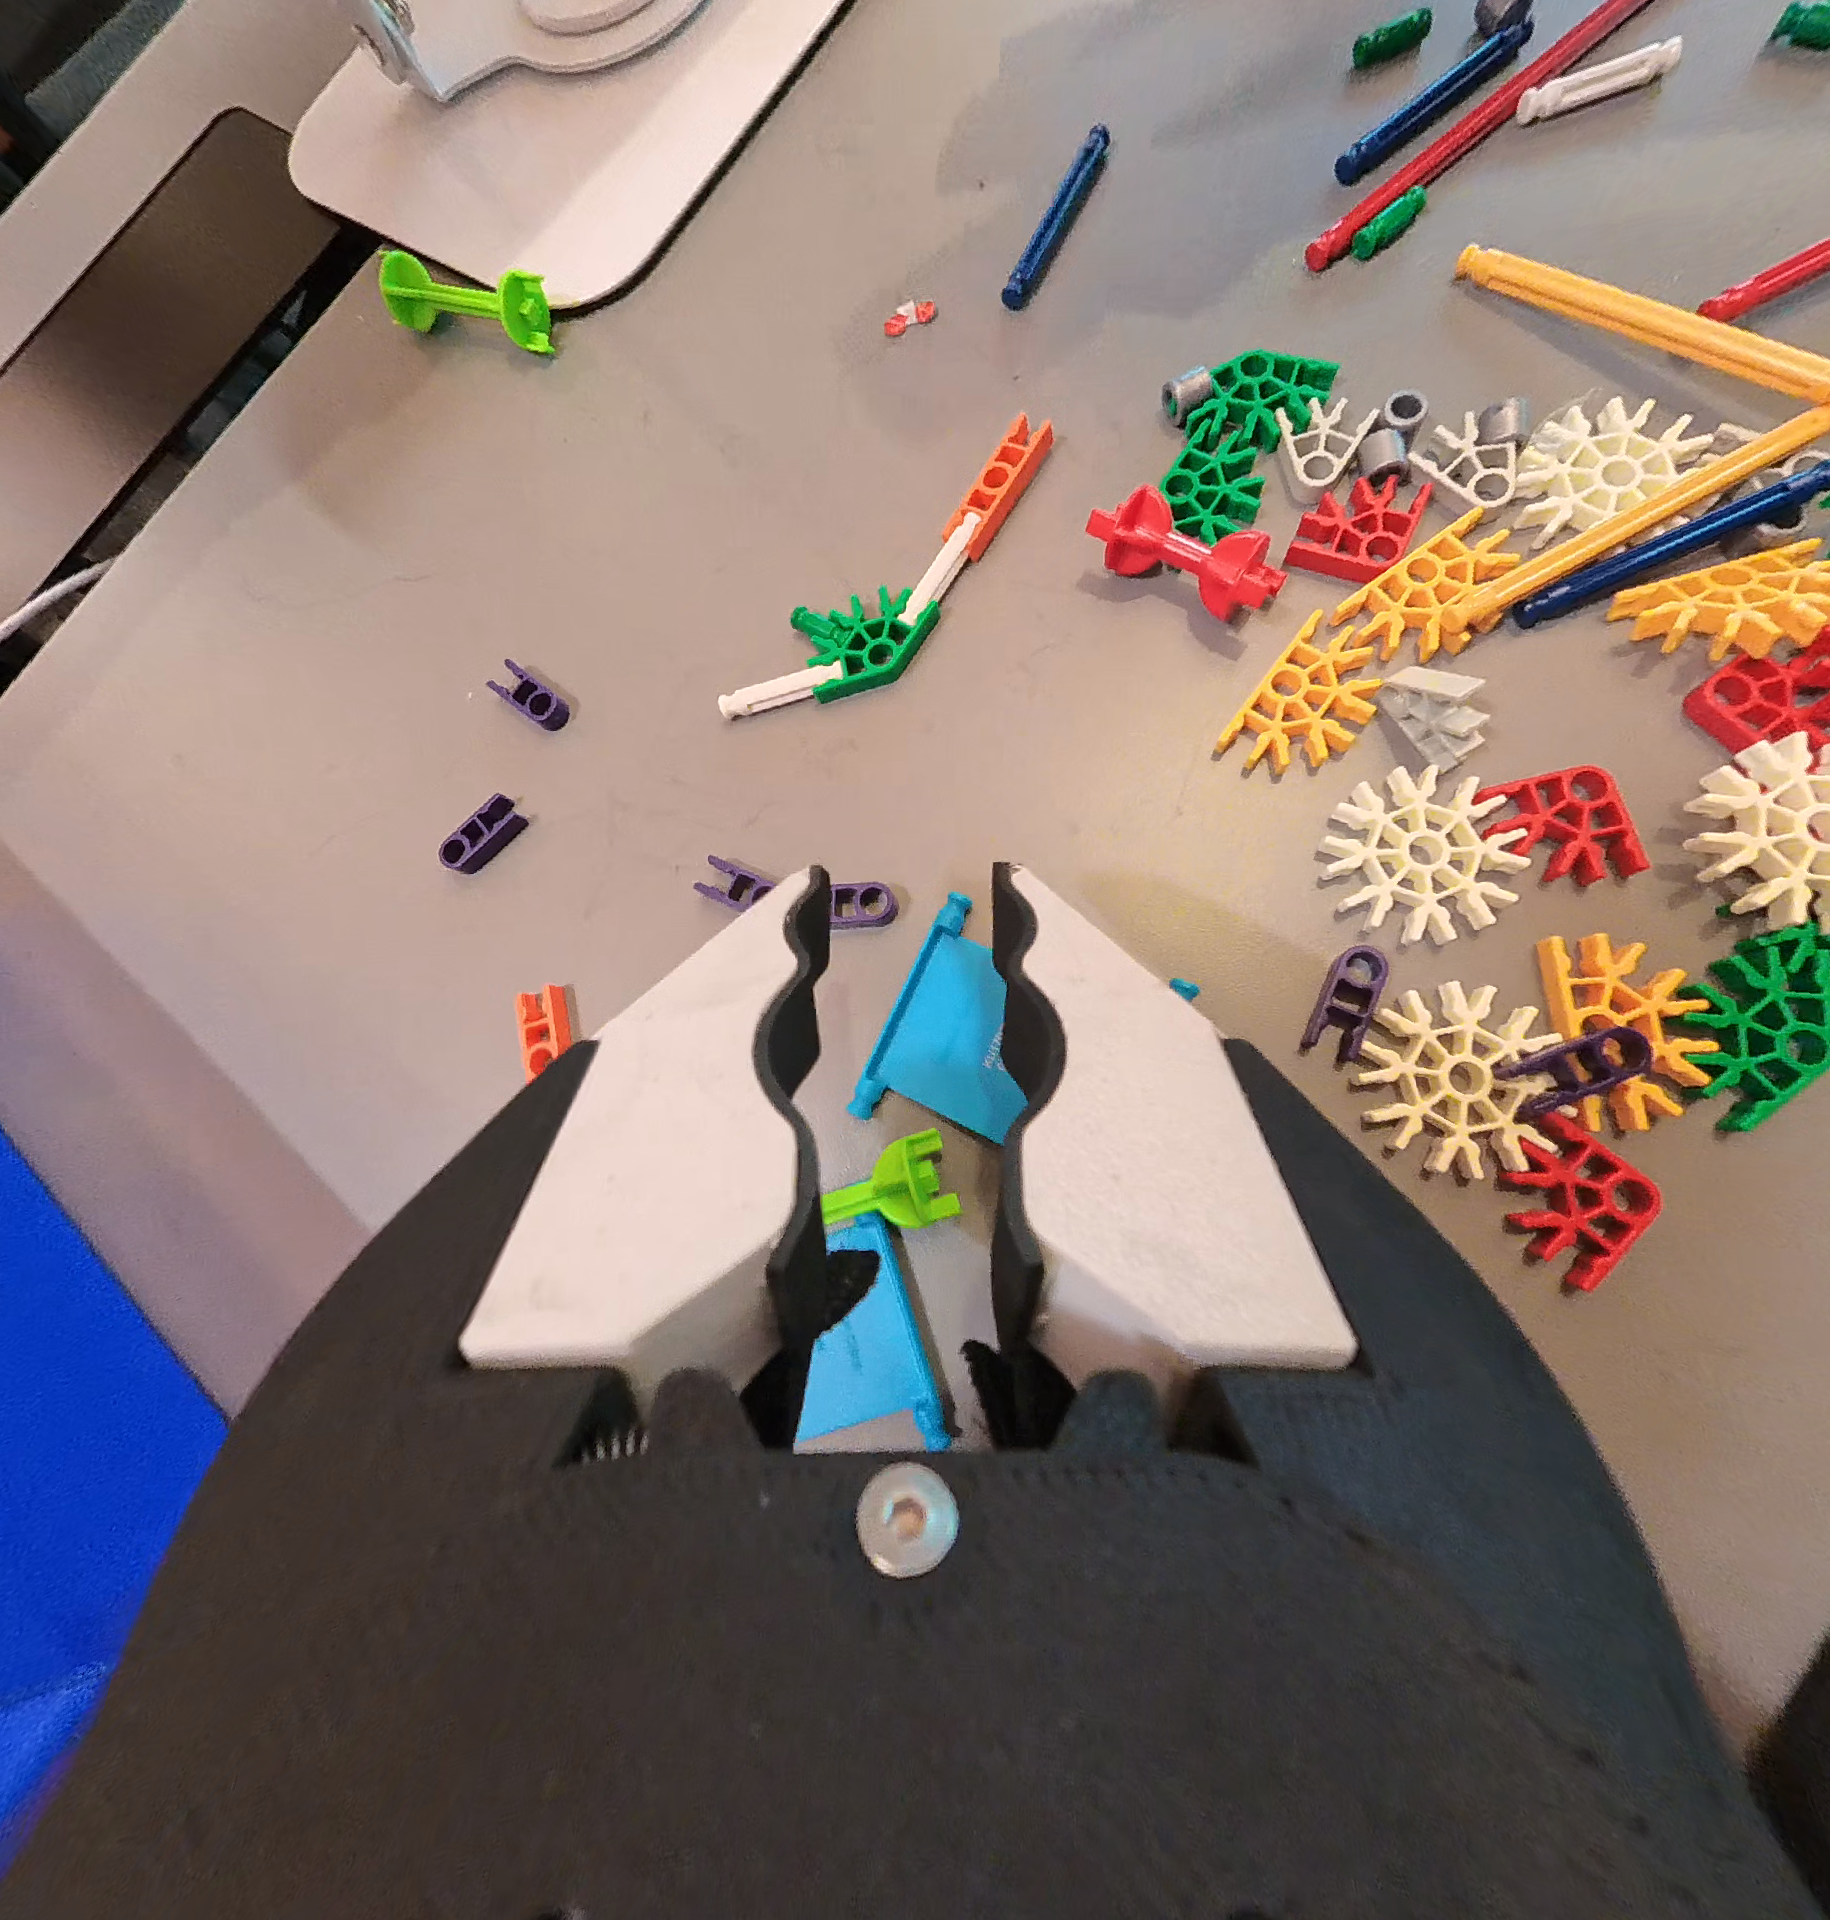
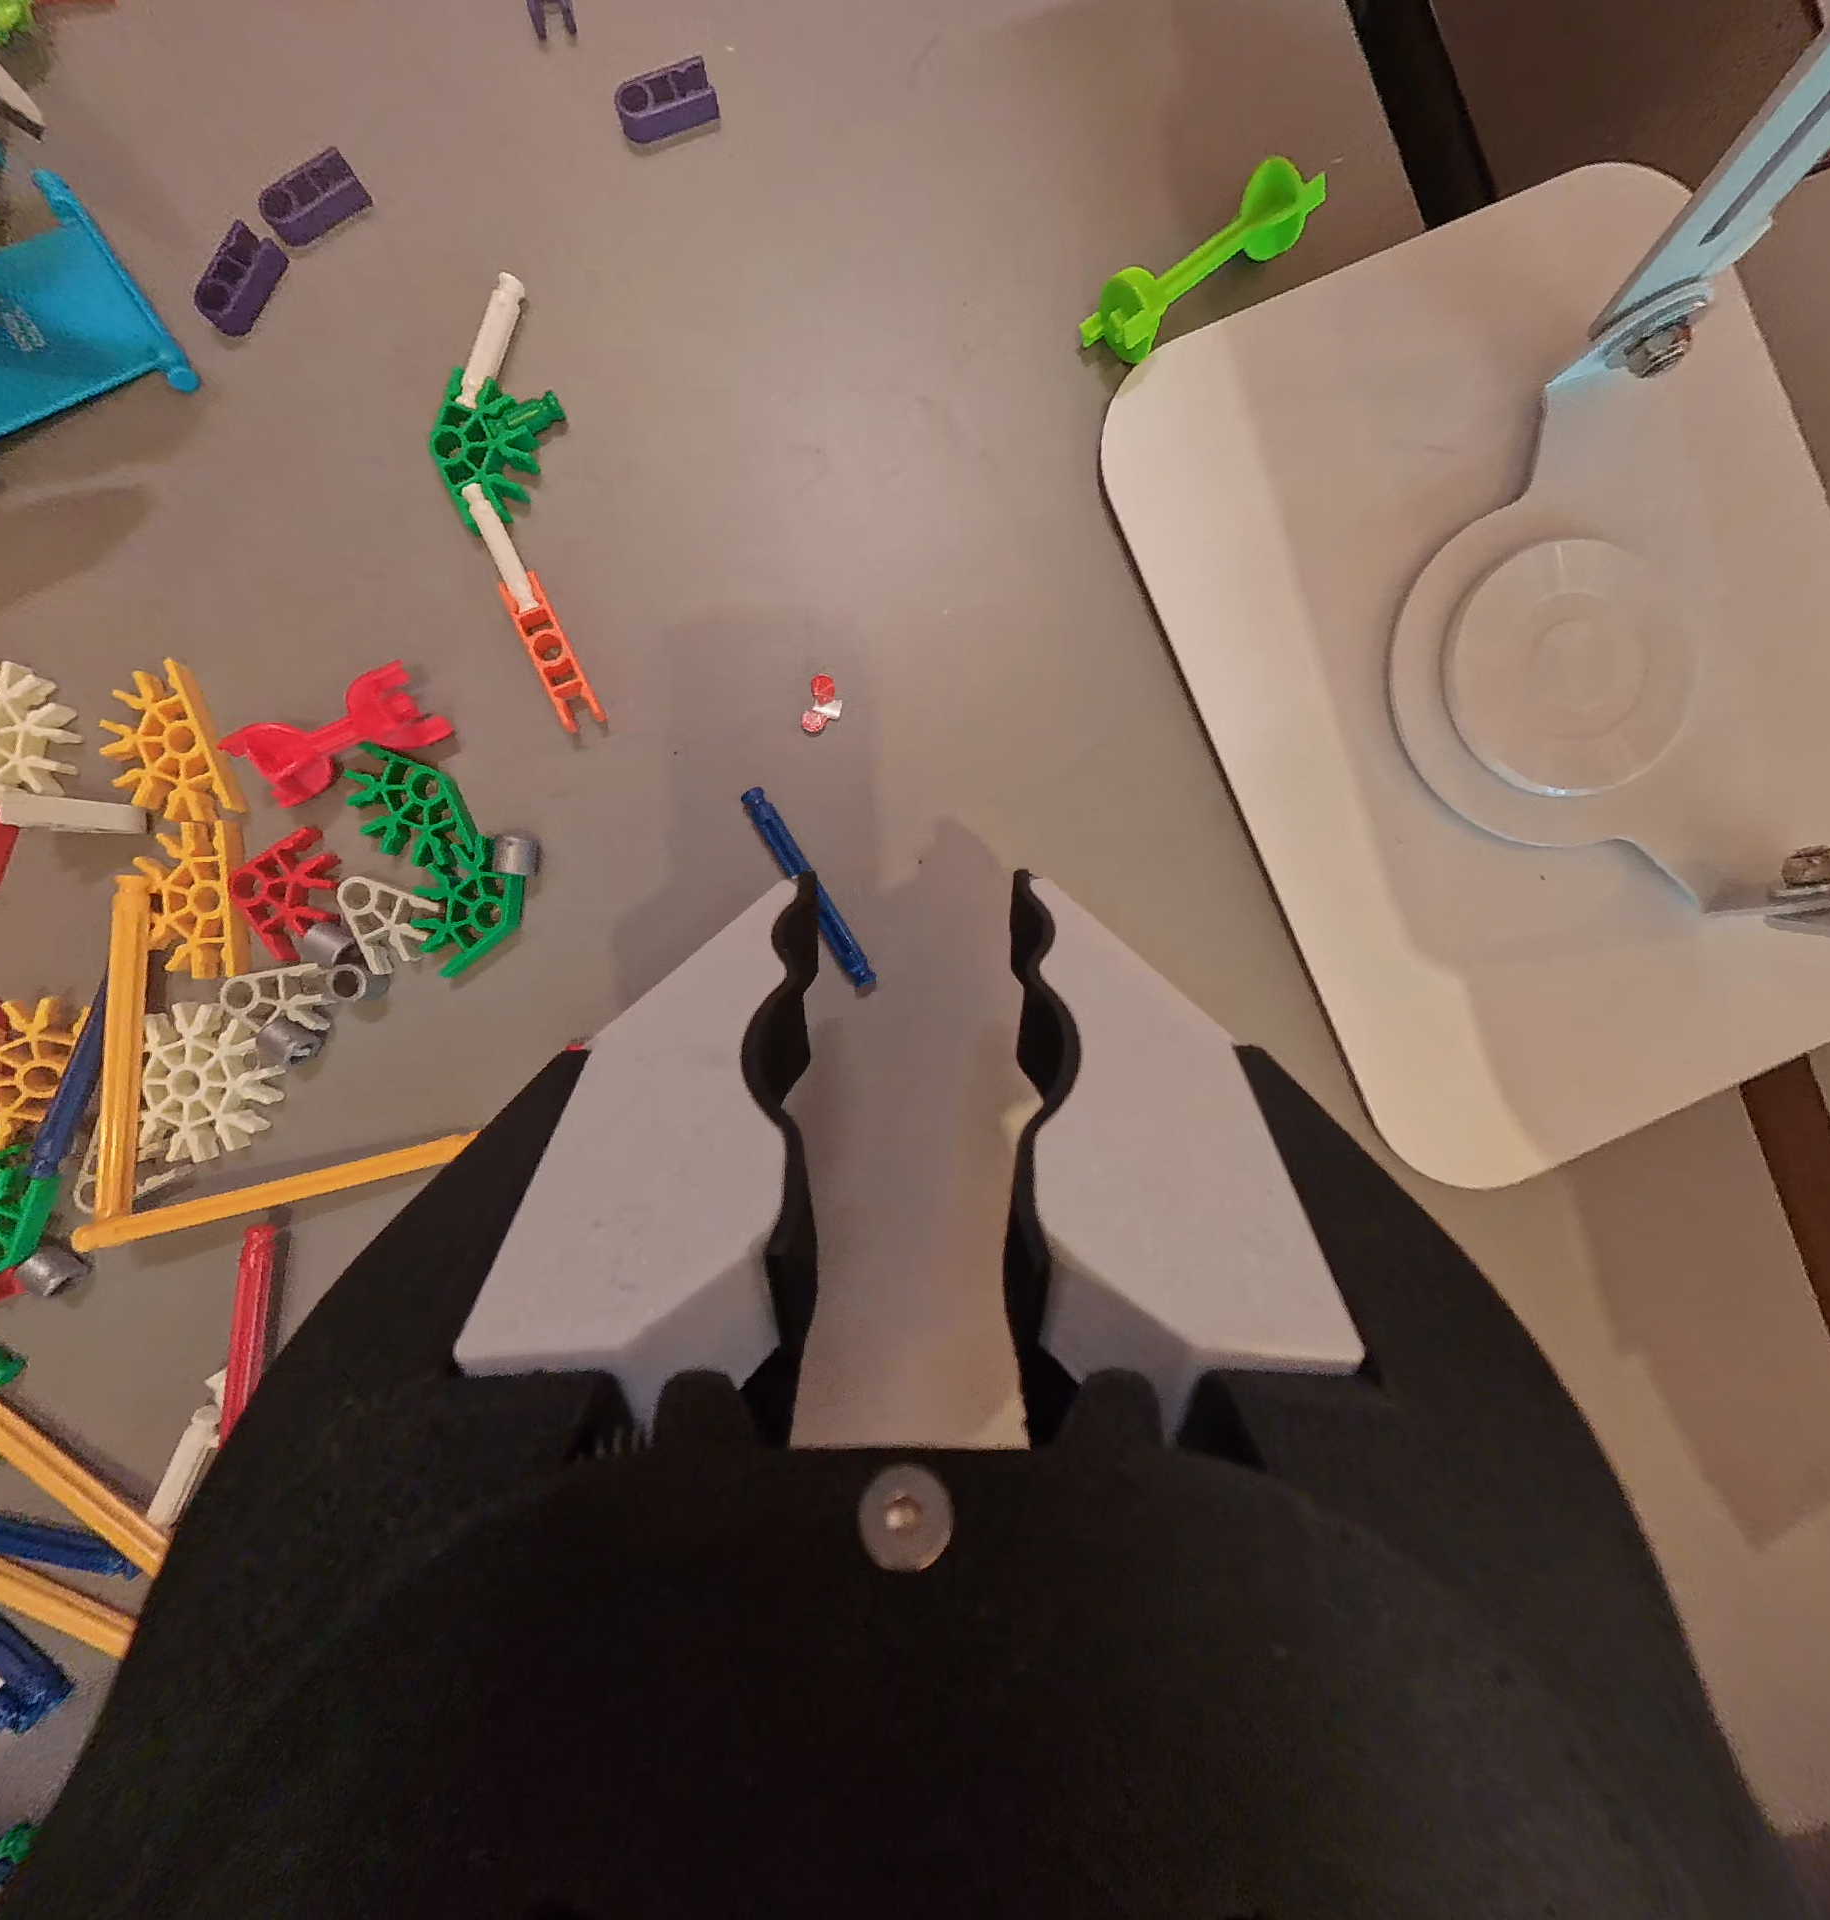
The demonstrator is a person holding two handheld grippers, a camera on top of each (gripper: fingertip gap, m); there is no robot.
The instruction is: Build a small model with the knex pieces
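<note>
The grey bench [image 2: 890,364] is carrying a white base plate [image 2: 1306,623] on one side and a heap of coloured toy parts [image 1: 1513,727] on the other.

The right hand-held gripper [image 2: 913,883] is hovering over bare bench between them, its jaws parted to a middling gap and holding nothing. A short blue rod [image 2: 802,883] is lying just at its left fingertip, partly hidden behind it, with its long axis slanting across the gap, not along the fingers.

The left hand-held gripper [image 1: 909,878] is standing open to about the same gap, also empty. A blue panel [image 1: 942,1029] is showing between its fingers, on the bench below, its far edge running slantwise to the fingers. A lime spool [image 1: 895,1184] is lying closer to the palm. Whether the fingers are touching either is not clear.
</note>
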